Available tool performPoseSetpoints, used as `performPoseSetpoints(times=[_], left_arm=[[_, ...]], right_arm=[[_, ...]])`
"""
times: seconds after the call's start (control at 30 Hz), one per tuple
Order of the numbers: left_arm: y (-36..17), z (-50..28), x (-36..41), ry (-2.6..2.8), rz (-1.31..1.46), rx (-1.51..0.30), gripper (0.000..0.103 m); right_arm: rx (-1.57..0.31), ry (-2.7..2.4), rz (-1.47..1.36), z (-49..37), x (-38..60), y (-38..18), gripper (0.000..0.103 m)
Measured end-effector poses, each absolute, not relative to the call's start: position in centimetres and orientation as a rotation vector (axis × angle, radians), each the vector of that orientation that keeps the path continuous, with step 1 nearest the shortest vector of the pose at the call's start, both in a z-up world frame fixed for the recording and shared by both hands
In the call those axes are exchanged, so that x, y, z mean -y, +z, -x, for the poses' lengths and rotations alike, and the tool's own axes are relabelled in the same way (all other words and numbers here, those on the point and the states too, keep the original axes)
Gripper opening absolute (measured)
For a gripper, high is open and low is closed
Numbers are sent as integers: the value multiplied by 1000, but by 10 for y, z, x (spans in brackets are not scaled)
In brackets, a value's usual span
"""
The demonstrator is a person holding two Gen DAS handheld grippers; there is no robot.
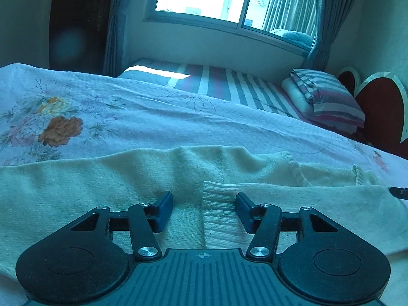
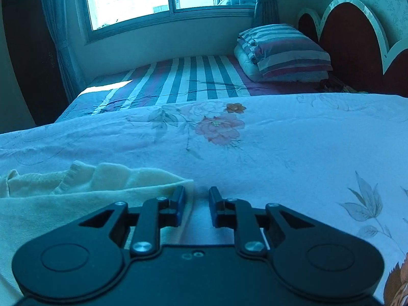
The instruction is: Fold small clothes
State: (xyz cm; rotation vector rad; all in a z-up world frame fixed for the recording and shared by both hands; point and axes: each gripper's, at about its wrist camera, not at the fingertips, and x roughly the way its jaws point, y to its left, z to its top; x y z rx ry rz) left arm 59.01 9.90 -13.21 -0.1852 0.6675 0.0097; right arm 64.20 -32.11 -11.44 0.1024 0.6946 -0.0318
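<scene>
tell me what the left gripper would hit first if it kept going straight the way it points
Most likely the cream knitted sweater lying on the floral bedsheet: the open left gripper points down at it, with the sweater's ribbed cuff between its fingers.

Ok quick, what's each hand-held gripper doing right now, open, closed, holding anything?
Left hand-held gripper: open, jaws astride the cream sweater's ribbed cuff, not gripping it.
Right hand-held gripper: open with a narrow gap, empty, beside the sweater's edge.
</scene>
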Motion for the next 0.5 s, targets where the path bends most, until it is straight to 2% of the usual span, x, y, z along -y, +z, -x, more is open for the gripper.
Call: performPoseSetpoints(times=[0.13,0.3,0.4,0.43,0.47,0.5], left_arm=[[-127,-582,-90,-15,139,-663,55],[-132,-582,-81,5,89,-675,56],[-119,-575,-84,6,126,-690,56],[-114,-567,-87,-1,151,-670,61],[-110,-556,-93,7,183,-649,76],[-106,-545,-99,23,207,-633,82]], right_arm=[[-632,-34,-129,-616,322,-93,25],[-694,42,-37,-593,303,-117,26],[-686,-8,-88,-584,305,-103,28],[-646,-7,-89,-575,304,-95,28],[-621,3,-89,-567,303,-90,29],[-600,14,-91,-555,303,-85,28]])
